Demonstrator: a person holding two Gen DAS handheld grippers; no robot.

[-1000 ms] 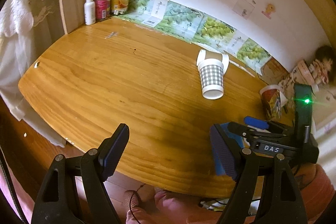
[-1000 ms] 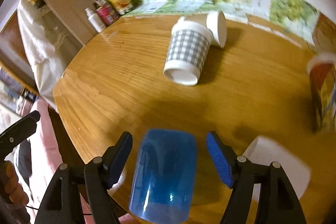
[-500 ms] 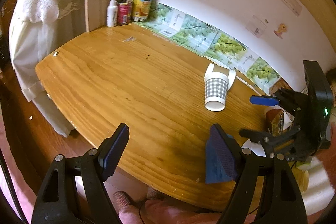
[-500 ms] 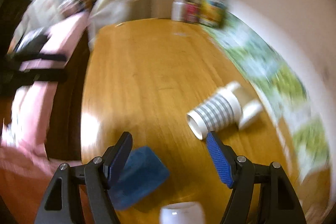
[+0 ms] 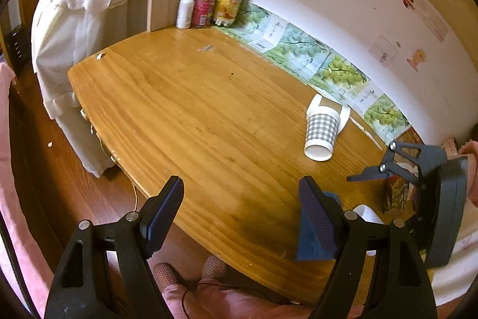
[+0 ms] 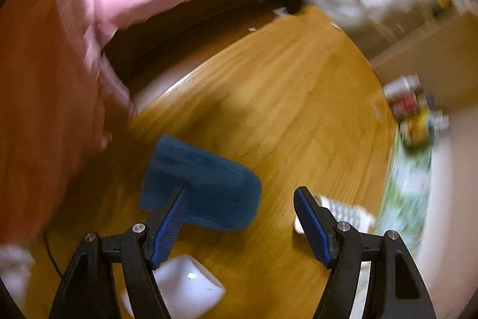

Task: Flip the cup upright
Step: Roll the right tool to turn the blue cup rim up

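Note:
A blue plastic cup (image 6: 206, 187) lies on its side on the wooden table (image 5: 194, 115), in front of my open, empty right gripper (image 6: 240, 217); the right wrist view is blurred. In the left wrist view only a sliver of the blue cup (image 5: 331, 196) shows behind my right finger. My left gripper (image 5: 239, 214) is open and empty above the table's near edge. The right gripper (image 5: 418, 172) shows at the right of that view, rolled sideways.
A grey checked paper cup (image 5: 321, 132) lies on its side near the wall, with a white cup behind it. A white cup (image 6: 186, 289) and a printed cup (image 5: 395, 193) are near the blue cup. Bottles and cans (image 5: 209, 6) stand in the far corner.
My right gripper has rolled and swung to the left, so the blue cup now lies across its view. My left gripper has drawn back and turned left.

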